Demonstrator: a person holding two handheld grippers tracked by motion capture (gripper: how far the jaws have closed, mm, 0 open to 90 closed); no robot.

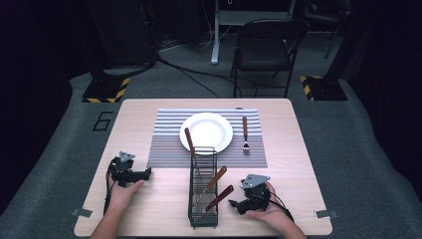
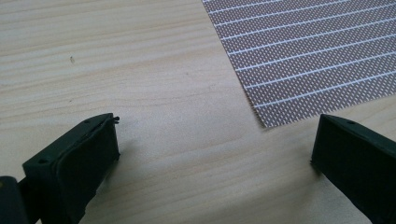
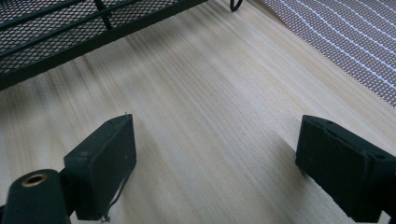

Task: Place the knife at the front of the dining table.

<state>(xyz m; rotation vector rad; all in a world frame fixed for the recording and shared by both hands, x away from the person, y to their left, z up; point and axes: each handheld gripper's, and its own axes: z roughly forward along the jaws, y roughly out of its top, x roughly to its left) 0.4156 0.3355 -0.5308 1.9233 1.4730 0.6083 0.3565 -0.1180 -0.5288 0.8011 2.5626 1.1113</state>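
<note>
high view, black wire-mesh caddy [image 1: 203, 186], wood-handled cutlery [image 1: 217, 178], both grippers wide open, empty

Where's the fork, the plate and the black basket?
fork [image 1: 245, 134], high view, middle of its shaft.
plate [image 1: 219, 144], high view, its white rim.
black basket [image 1: 191, 199], high view, left wire wall.

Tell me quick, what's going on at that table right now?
Left gripper and right gripper open, empty, low over the table. Three wooden-handled utensils in the black mesh caddy; fork laid beside the plate. Nothing in the way.
</note>
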